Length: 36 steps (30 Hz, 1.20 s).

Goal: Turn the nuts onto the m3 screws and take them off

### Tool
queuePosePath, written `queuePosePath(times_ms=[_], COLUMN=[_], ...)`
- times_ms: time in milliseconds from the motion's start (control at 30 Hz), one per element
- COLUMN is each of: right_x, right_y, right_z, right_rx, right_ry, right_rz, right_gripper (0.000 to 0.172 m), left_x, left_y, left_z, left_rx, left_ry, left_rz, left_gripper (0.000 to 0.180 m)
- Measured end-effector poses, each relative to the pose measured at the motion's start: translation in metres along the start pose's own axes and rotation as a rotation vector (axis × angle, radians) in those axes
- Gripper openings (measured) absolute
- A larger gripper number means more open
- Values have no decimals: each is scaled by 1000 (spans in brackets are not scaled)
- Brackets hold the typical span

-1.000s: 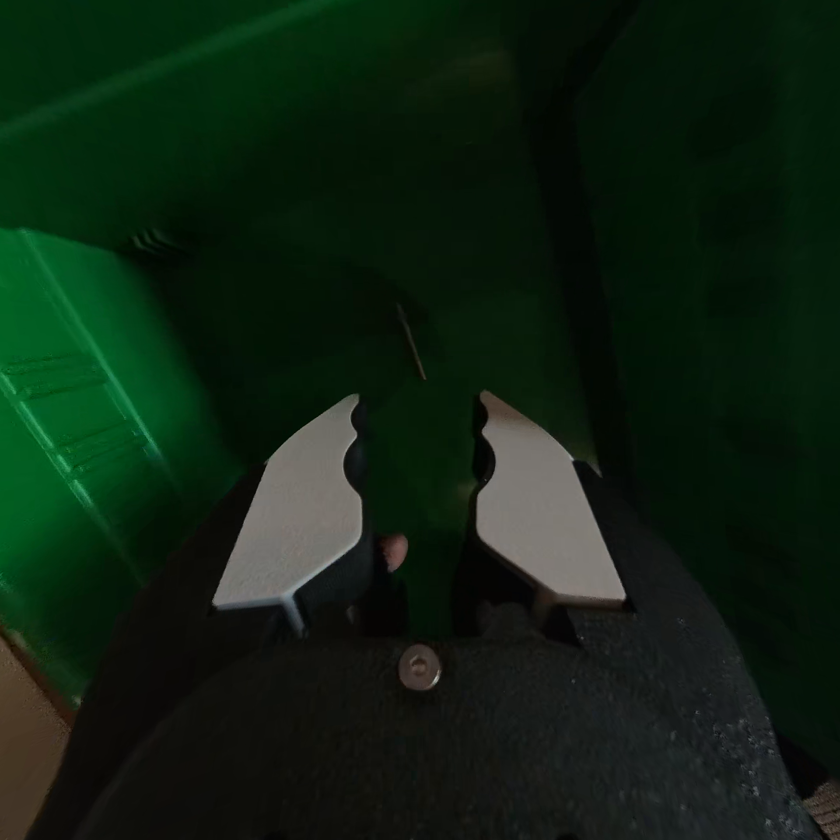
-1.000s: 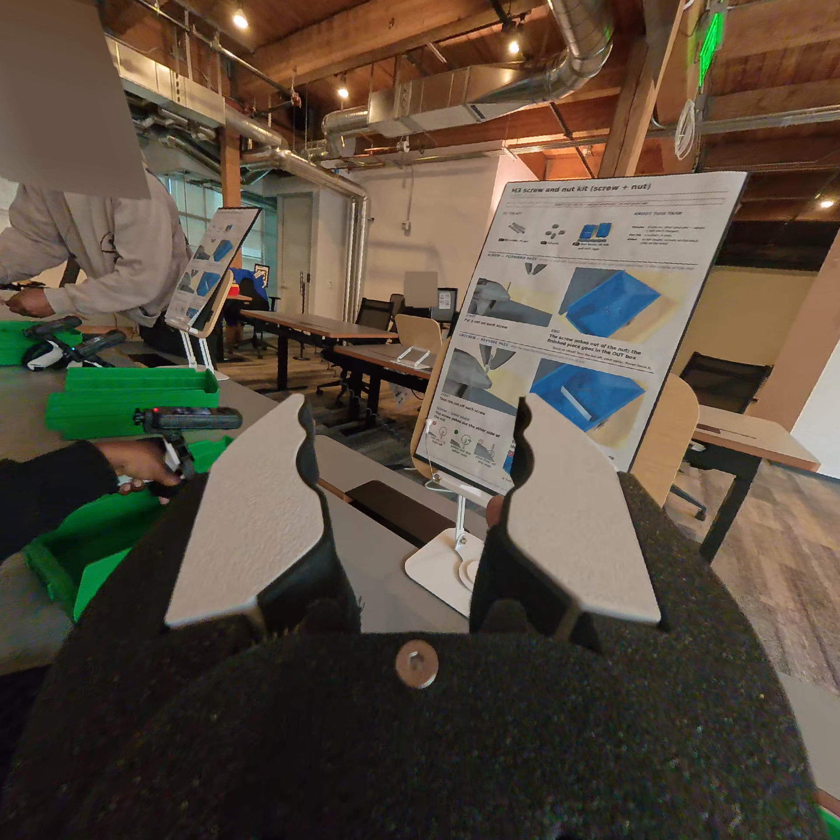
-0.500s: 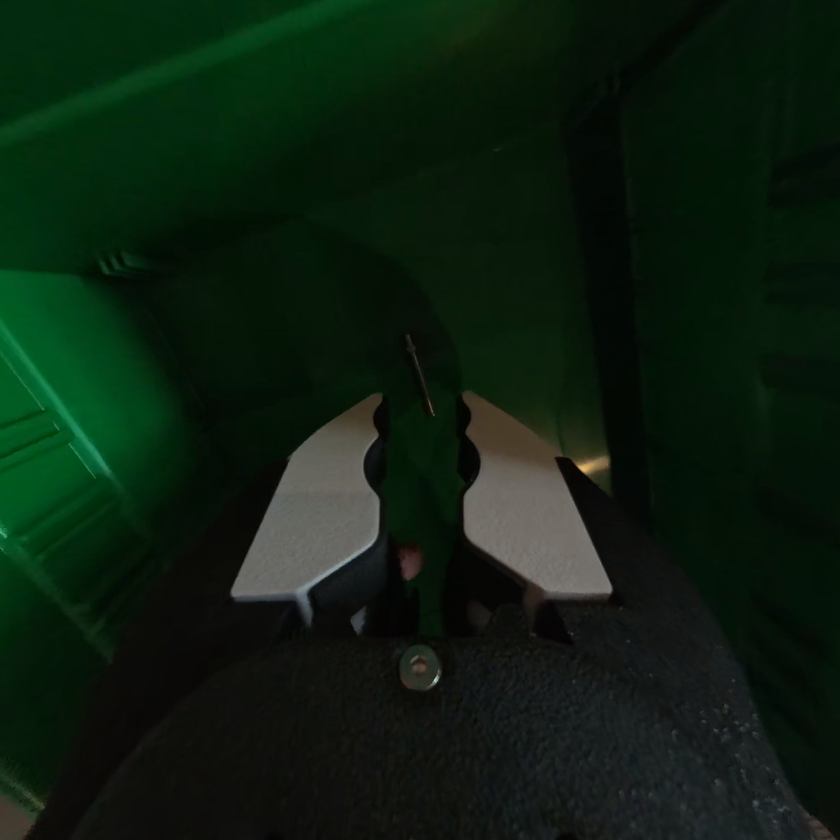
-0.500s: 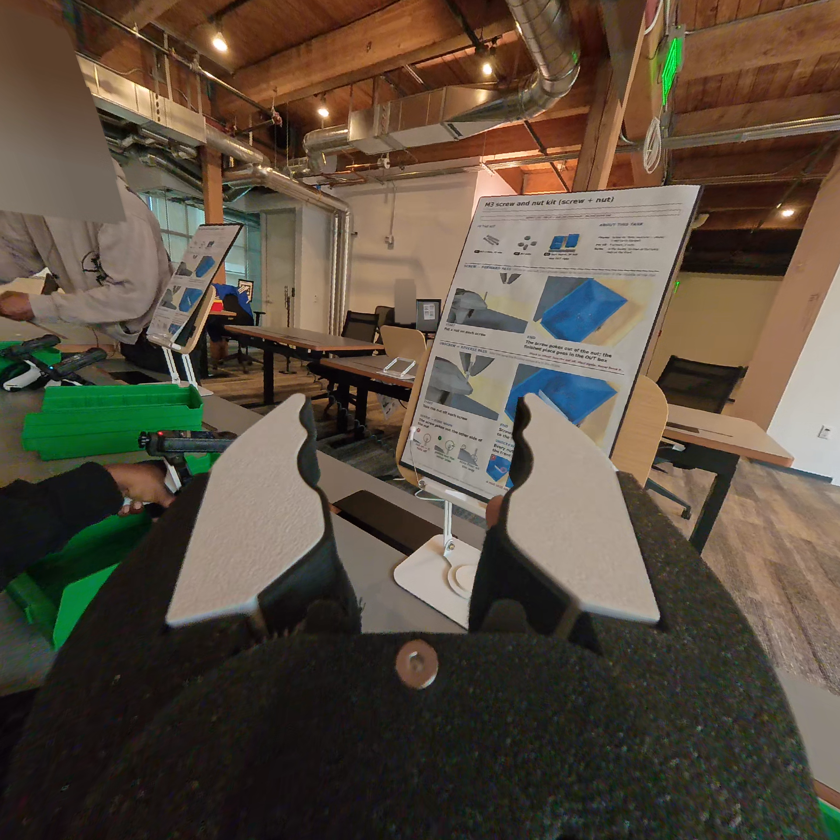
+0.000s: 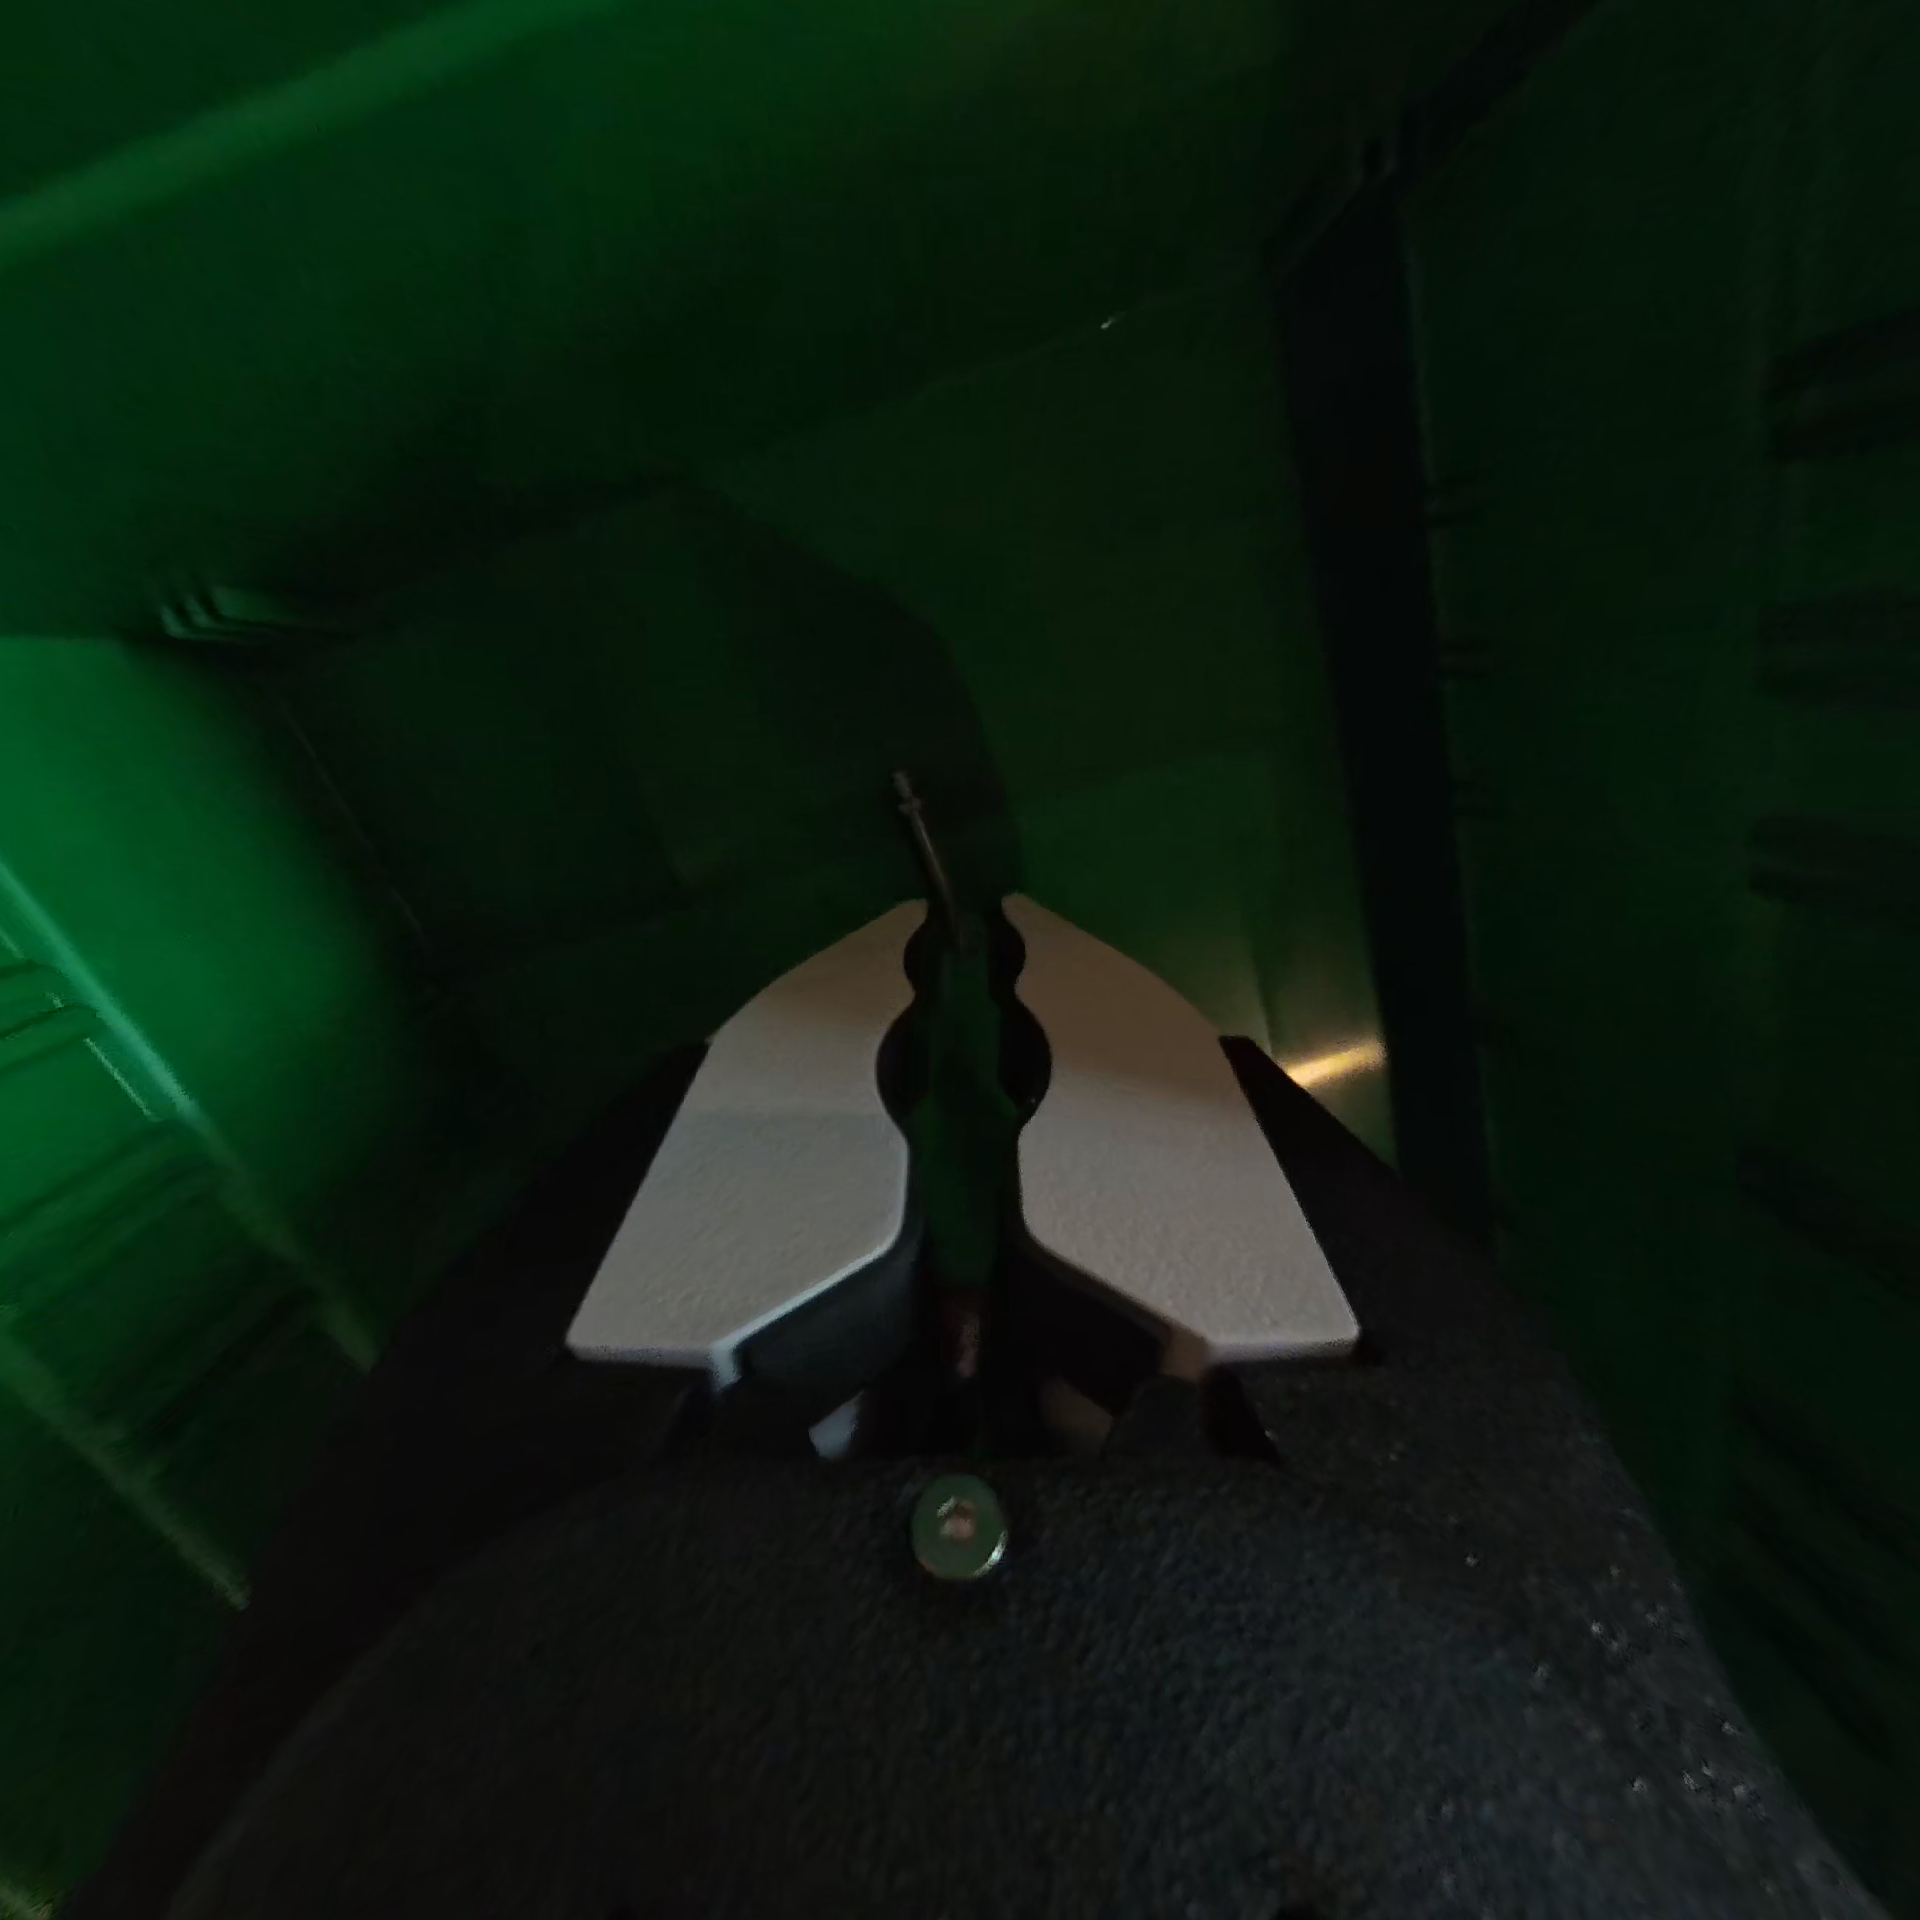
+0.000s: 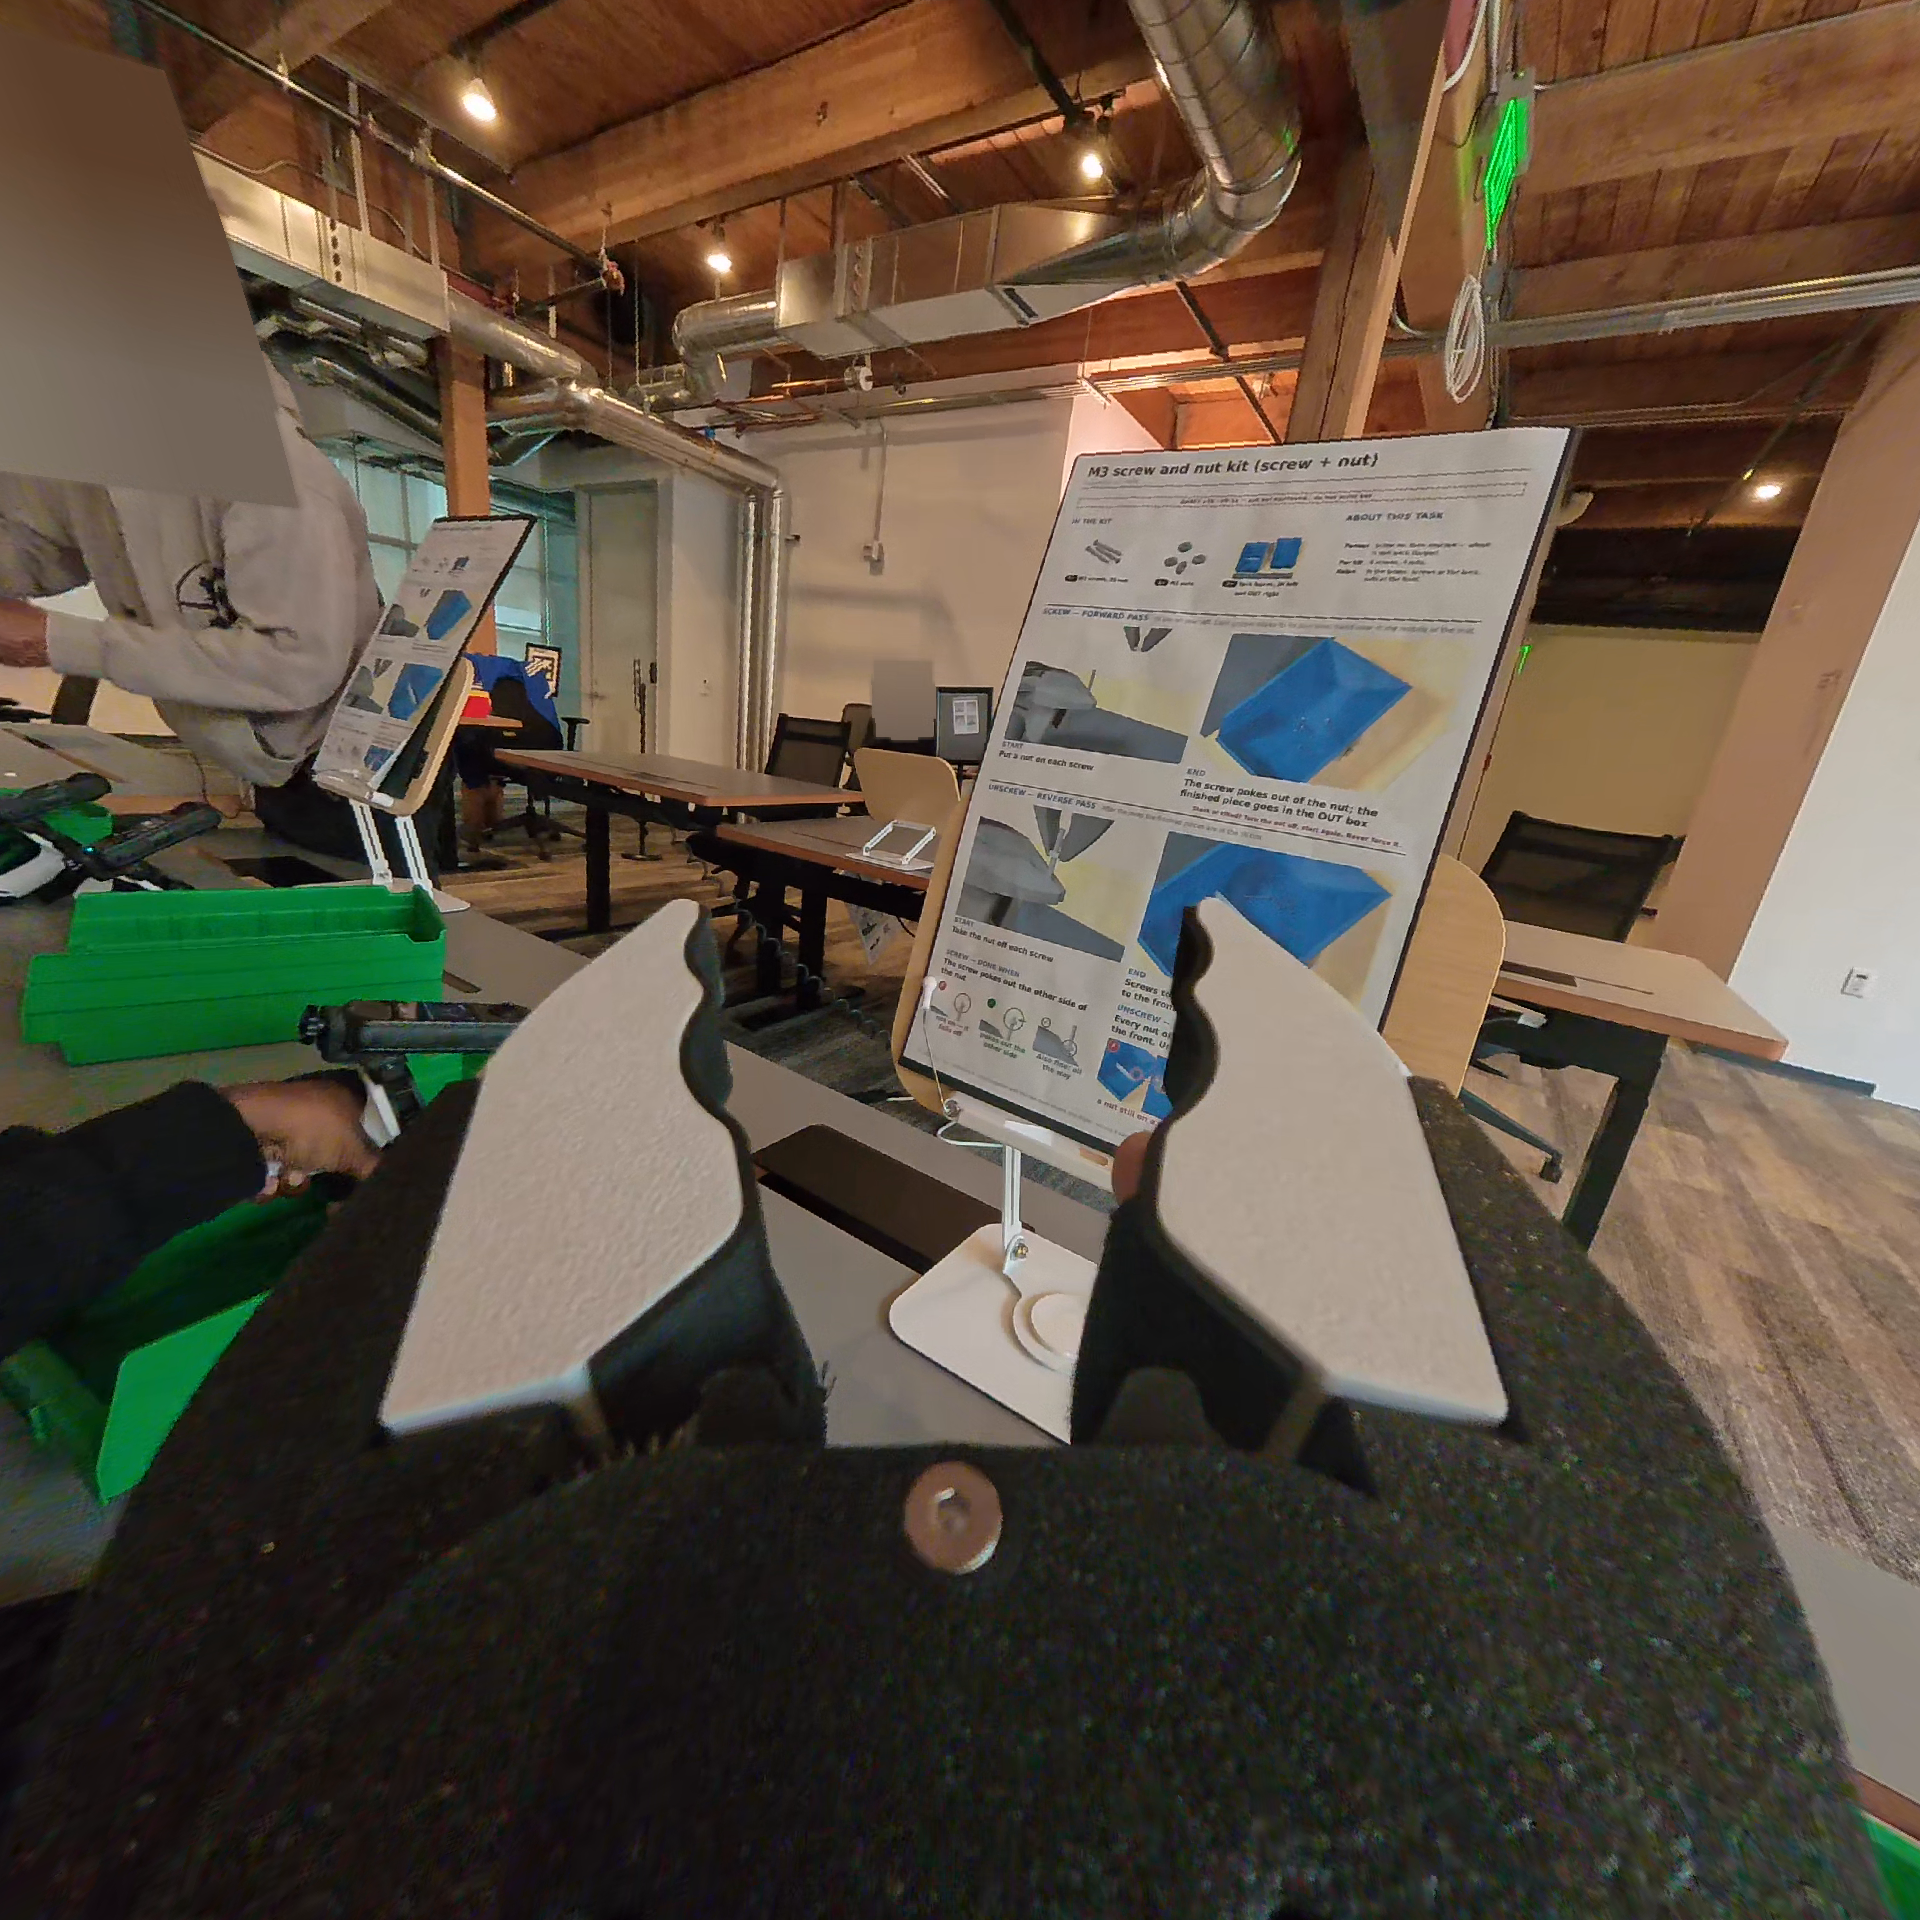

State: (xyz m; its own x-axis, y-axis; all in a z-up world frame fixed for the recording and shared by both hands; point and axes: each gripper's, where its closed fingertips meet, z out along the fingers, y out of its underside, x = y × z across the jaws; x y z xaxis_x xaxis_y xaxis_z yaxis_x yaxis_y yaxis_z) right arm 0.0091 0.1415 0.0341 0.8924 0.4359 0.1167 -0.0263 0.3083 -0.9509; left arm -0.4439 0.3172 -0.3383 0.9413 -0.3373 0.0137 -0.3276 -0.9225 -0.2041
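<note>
Green bin walls (image 5: pixel 623 416) stand close around the left gripper (image 5: pixel 961 920), nearly closed on a thin screw (image 5: pixel 925 842) that sticks out past its tips; the right gripper (image 6: pixel 951 935) gapes wide, bare, above the table (image 6: pixel 831 1091).

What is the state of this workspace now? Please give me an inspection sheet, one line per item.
Surface: grey table, mostly bare.
Job's things: thin screw inside dark green bin; no nut discernible.
Clutter: more green bins; instruction board on white stand.
Grippers: left hand-held gripper nearly closed at the screw, grip not clear; right hand-held gripper wide open, empty.
Cables: thin white wire at the board's edge.
Surroundings: desks, chairs, another person working.
</note>
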Motion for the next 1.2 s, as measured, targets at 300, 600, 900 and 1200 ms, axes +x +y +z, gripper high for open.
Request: queuePosePath(times_ms=[300,600,900,1200], right_x=[-2,-25,-58,-94], right_y=[0,20,42,58], right_z=[0,16,37,46], right_rx=[-1,-84,-150,-179], right_ry=[-11,-122,-267,-493], right_rz=[0,-13,10,97], right_gripper=[81,74,64,57], left_x=[-2,66,215,327], left_y=[-3,-66,-76,-39], left_z=[-11,-148,-255,-295], left_rx=[106,652,990,1160], left_ry=[-48,34,123,456], left_rz=[17,143,477,709], left_gripper=[2,1,2,1])
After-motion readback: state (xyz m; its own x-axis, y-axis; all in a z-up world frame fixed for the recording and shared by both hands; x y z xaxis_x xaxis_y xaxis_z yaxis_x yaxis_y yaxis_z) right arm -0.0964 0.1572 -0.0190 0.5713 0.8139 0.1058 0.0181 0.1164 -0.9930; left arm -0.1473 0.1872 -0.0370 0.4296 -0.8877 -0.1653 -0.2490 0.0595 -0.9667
